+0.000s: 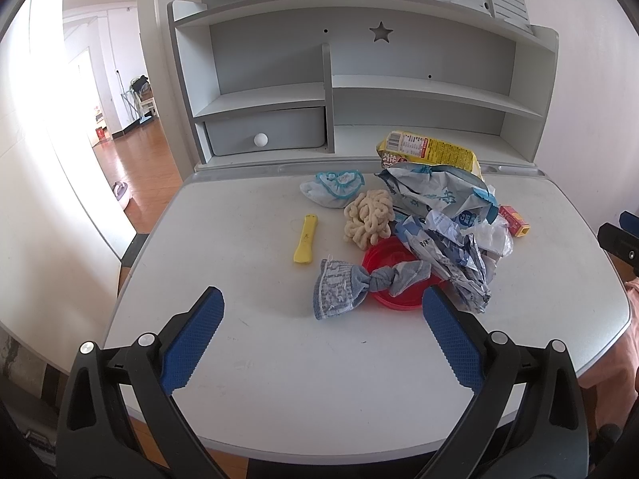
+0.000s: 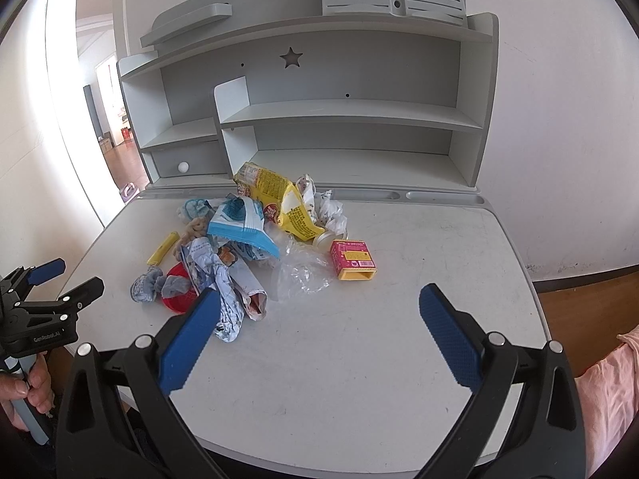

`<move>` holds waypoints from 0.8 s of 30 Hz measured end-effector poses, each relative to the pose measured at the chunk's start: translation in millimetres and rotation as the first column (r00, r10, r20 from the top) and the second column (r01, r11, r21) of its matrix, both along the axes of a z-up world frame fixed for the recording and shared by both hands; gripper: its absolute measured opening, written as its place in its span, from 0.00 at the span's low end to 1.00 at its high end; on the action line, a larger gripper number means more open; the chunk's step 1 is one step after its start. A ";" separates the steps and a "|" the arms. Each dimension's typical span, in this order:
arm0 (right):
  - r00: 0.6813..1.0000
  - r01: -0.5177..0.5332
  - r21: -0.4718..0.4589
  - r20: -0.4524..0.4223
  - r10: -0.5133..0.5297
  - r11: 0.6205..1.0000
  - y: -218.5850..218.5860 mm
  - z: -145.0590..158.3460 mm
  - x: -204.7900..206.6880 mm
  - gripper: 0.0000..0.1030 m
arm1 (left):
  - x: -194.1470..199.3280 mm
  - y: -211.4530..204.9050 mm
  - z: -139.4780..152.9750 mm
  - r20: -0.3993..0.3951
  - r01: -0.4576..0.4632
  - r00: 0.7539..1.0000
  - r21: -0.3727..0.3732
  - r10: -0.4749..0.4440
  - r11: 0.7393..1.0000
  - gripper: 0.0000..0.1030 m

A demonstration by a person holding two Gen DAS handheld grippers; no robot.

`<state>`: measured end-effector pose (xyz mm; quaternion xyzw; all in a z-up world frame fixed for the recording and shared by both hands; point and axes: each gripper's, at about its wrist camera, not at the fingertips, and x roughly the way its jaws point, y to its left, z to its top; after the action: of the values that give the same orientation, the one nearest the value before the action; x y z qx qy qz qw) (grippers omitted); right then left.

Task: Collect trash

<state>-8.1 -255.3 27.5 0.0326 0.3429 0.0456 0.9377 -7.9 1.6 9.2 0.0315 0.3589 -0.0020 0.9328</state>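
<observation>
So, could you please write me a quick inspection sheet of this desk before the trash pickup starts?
Surface: grey desk top, scuffed, with shelf unit behind.
Job's things: crumpled wrappers, yellow snack bag, clear plastic film, red and yellow carton, heaped mid-desk.
Clutter: knotted grey sock lying partly on red lid; cream knitted bundle; blue-trimmed sock; yellow handle-like tool lying apart.
Grippers: left gripper and right gripper both open, holding nothing, above the near edge.
Cables: nothing seen.
Surroundings: white wall, wooden floor, doorway on the left.
</observation>
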 end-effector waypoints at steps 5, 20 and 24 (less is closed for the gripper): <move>1.000 0.000 0.000 0.000 0.000 1.000 0.2 0.1 -0.2 0.93 | 0.0 0.4 -1.1 -0.003 0.002 1.000 -0.002 -0.002 1.000 0.94; 1.000 0.001 -0.002 -0.001 -0.001 1.000 -0.2 -0.1 -0.1 0.93 | 0.0 0.5 -2.5 -0.006 0.001 1.000 -0.001 -0.001 1.000 0.94; 1.000 0.000 -0.002 -0.001 0.000 1.000 0.0 0.4 -0.4 0.93 | -0.4 0.3 -3.0 -0.005 0.002 1.000 0.001 -0.002 1.000 0.94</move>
<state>-8.4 -255.3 27.9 0.0319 0.3436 0.0455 0.9375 -8.4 1.9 6.2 0.0322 0.3614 -0.0028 0.9319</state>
